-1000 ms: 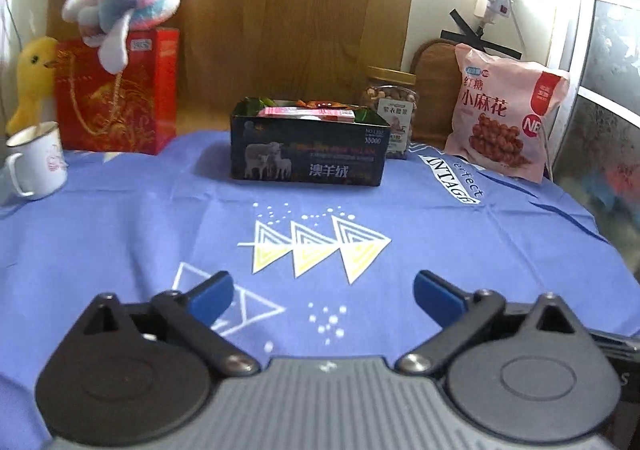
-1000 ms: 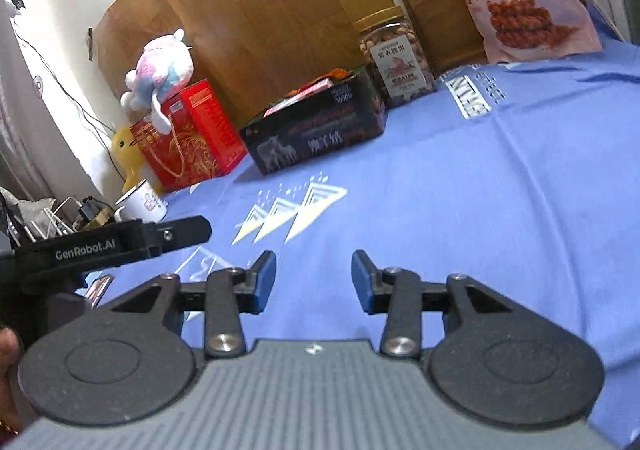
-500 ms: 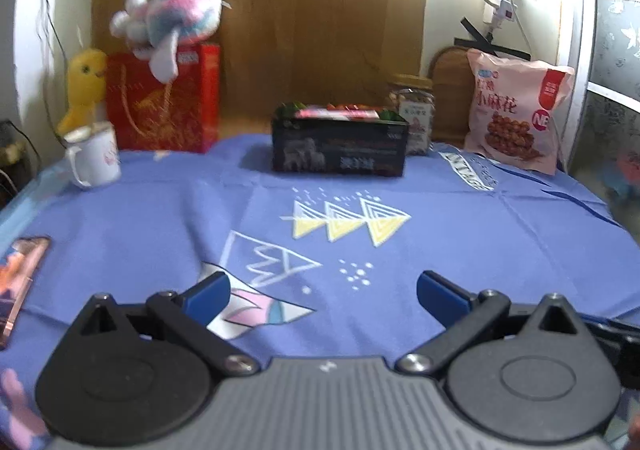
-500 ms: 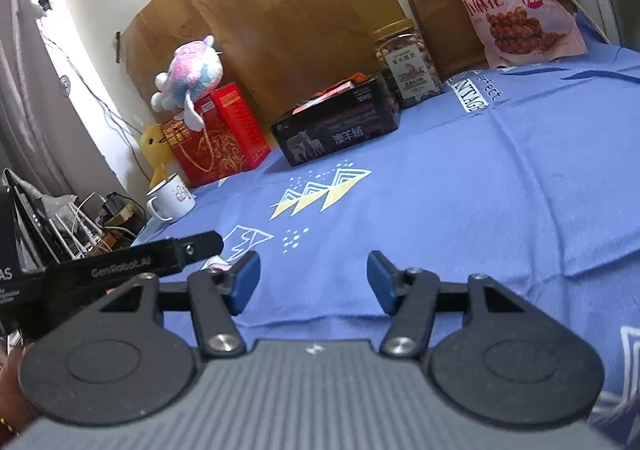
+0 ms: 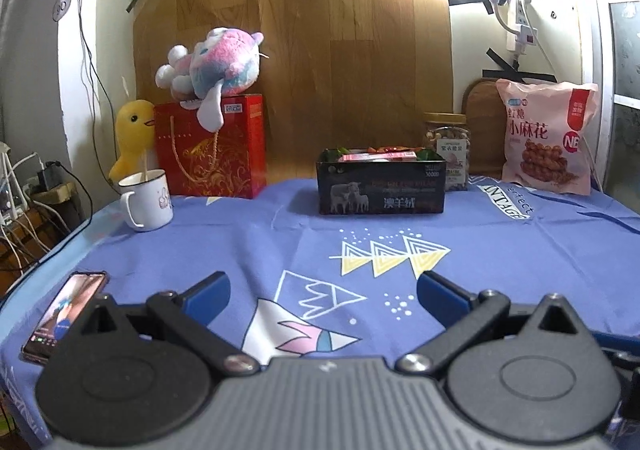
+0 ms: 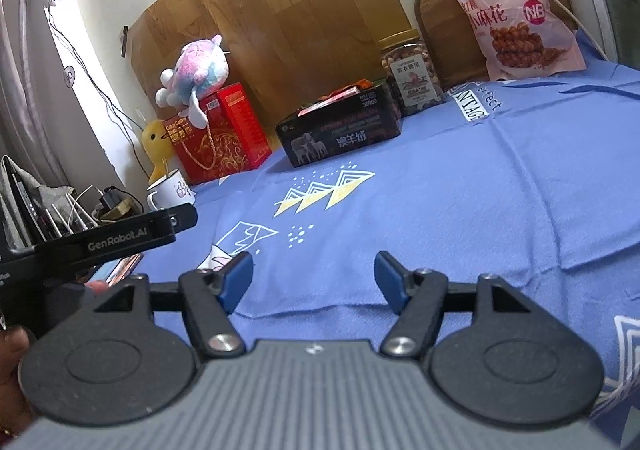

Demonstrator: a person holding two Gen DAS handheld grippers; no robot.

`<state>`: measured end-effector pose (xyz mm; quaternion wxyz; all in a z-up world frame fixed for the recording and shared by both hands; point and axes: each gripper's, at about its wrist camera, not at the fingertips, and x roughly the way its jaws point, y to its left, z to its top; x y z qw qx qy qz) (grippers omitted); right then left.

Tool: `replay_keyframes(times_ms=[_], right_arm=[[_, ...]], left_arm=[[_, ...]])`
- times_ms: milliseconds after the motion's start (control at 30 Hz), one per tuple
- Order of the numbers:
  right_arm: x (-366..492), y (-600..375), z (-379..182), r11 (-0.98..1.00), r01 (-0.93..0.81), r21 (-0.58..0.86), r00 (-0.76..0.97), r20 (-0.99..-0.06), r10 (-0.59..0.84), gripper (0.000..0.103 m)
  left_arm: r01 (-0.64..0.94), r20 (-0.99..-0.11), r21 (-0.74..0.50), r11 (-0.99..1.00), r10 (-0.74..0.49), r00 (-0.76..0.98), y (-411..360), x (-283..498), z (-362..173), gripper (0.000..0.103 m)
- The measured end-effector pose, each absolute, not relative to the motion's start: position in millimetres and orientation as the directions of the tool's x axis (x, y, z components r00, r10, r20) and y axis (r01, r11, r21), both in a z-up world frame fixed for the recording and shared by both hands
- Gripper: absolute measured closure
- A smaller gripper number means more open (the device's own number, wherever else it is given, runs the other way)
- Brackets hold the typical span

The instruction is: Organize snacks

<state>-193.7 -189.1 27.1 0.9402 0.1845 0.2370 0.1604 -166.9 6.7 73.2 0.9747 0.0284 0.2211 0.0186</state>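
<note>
Pulled back from the dark box point(image 5: 381, 187) of snacks since a second ago — now far across the blue cloth point(image 5: 256, 250). Right gripper point(image 6: 314, 282) just opened wider, left gripper point(image 5: 322, 290) spread; both empty. Probably finished, or resetting. Legible: "GenRobot.AI", "NB" on the pink bag point(image 5: 547, 137), "3000".
</note>
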Motion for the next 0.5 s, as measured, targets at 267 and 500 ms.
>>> replay_keyframes(times_ms=[267, 500], right_arm=[[-195.9, -190.2, 26.9, 0.879, -0.205, 0.43, 0.84, -0.384, 0.383, 0.031], [-196.5, -190.8, 26.5, 0.879, -0.198, 0.435, 0.841, -0.385, 0.38, 0.03]], left_arm=[[-0.043, -0.46, 0.076, 0.996, 0.073, 0.885, 7.6, -164.4, 71.9, 0.0], [-0.077, -0.432, 0.104, 0.992, 0.115, 0.895, 8.8, -166.7, 75.2, 0.0]])
